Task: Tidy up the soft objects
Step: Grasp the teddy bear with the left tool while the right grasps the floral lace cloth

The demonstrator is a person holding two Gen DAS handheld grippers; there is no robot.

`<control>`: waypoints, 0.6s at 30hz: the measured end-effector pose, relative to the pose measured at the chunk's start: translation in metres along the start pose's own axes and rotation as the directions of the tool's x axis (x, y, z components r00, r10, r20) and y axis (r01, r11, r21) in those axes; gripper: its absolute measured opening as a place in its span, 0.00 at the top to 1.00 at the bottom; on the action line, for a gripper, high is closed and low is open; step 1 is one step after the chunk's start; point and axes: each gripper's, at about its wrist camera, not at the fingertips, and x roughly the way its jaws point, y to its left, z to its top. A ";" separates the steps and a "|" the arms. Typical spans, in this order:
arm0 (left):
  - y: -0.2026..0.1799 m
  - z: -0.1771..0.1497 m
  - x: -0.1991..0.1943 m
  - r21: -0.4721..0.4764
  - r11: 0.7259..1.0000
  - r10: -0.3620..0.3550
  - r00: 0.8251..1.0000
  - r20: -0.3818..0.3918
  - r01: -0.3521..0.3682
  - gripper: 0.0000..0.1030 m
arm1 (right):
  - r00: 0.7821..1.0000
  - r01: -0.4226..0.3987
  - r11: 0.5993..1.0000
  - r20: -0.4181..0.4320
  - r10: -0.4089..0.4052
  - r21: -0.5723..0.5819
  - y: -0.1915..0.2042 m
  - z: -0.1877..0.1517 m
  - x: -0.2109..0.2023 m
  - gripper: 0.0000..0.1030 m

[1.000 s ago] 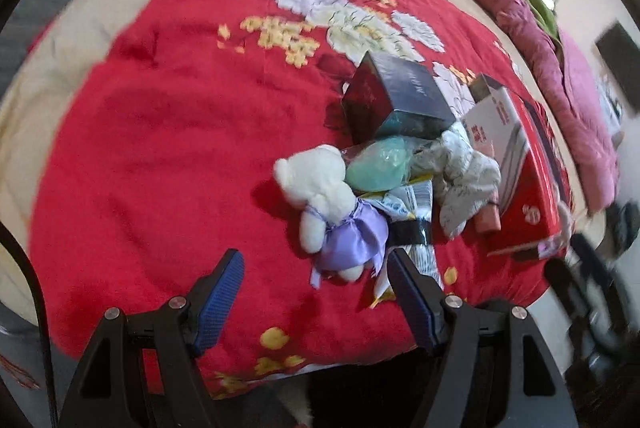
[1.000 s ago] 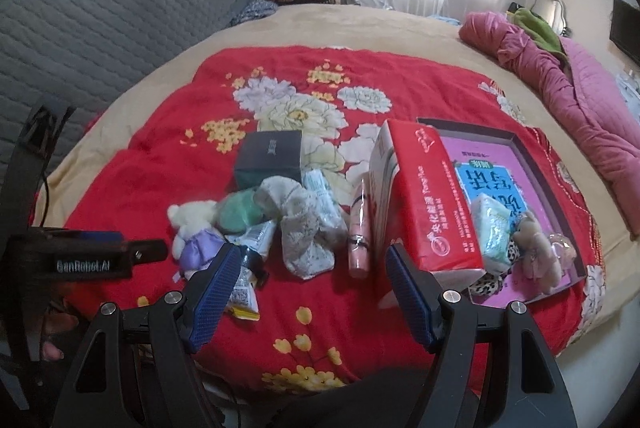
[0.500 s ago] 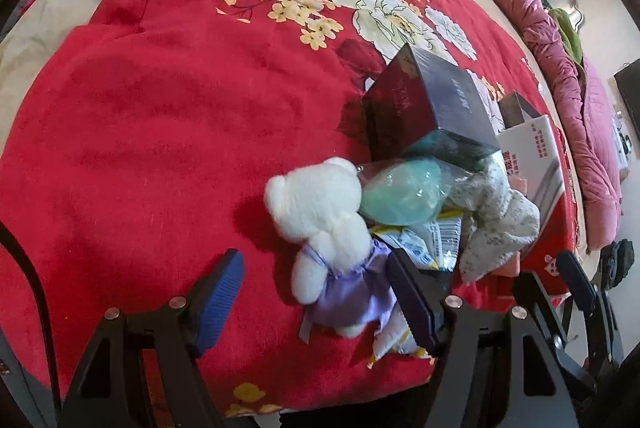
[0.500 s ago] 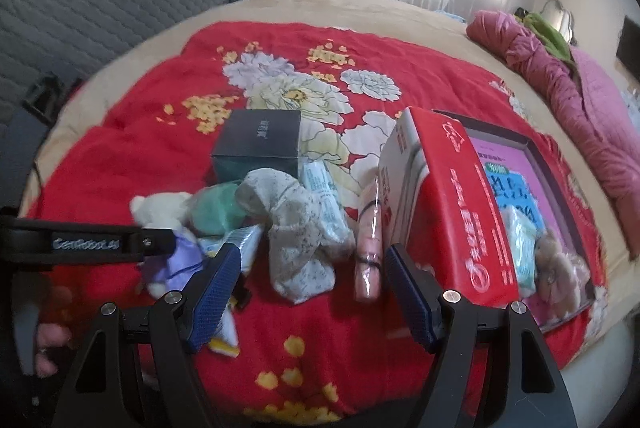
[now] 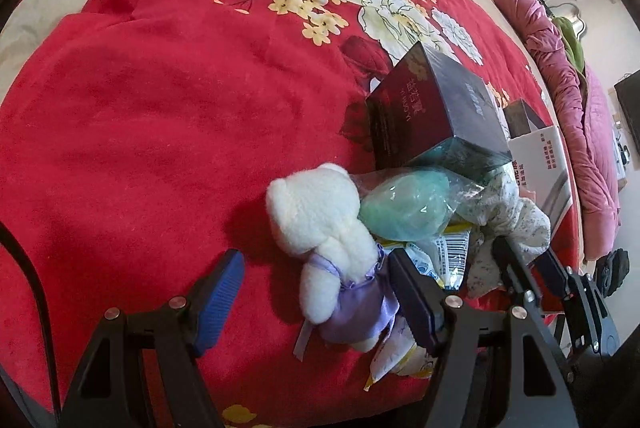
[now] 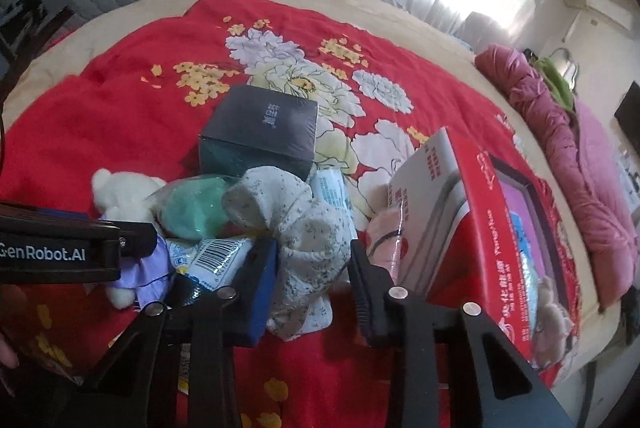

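blanket [image 5: 160, 108]: red, white and yellow flower print at upper centre; teddy [image 5: 320, 220]: white, lilac dress; bagged soft item [image 5: 404, 206] mid-frame: mint green; cloth bundle [image 6: 304, 228]: off-white, tiny grey speckle; box [image 6: 260, 126]: dark grey top, teal side; carton [image 6: 496, 228] at right: red and white; gripper pads [image 5: 220, 292]: blue

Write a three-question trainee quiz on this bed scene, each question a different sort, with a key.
1. True or false: the left gripper is shut on the white teddy bear.
2. What lies between the right gripper fingers? A) floral cloth bundle B) dark box C) red carton
3. Fill in: the green item in clear wrap lies beside the bear's ____.

Key: 1 false, open around it; 2 A; 3 head.
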 end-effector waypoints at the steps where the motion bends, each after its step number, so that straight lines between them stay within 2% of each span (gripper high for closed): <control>1: 0.000 0.001 0.001 -0.003 1.000 -0.002 1.000 0.000 0.002 0.29 | 1.000 0.001 1.000 0.002 -0.001 0.007 -0.002 0.000 0.000 0.80; 3: 0.000 0.001 0.002 -0.008 1.000 -0.006 1.000 0.001 0.006 0.29 | 1.000 -0.016 0.999 0.010 0.016 0.046 -0.013 -0.001 -0.002 0.86; 7: -0.002 0.005 0.006 -0.009 1.000 -0.018 1.000 0.006 0.018 0.30 | 0.997 -0.041 0.994 0.068 0.034 0.098 -0.031 -0.002 -0.018 0.89; 10: -0.002 0.006 0.009 -0.011 0.999 -0.045 0.999 0.004 0.045 0.49 | 0.994 -0.072 0.988 0.095 0.060 0.134 -0.041 -0.004 -0.027 0.90; 15: 0.005 0.005 0.009 -0.044 0.993 -0.112 0.994 0.009 0.112 0.55 | 0.986 -0.116 0.980 0.137 0.094 0.162 -0.049 -0.006 -0.042 0.90; 18: 0.009 0.002 0.003 -0.050 0.991 -0.123 0.992 0.023 0.124 0.55 | 0.980 -0.138 0.975 0.164 0.110 0.174 -0.051 -0.007 -0.052 0.90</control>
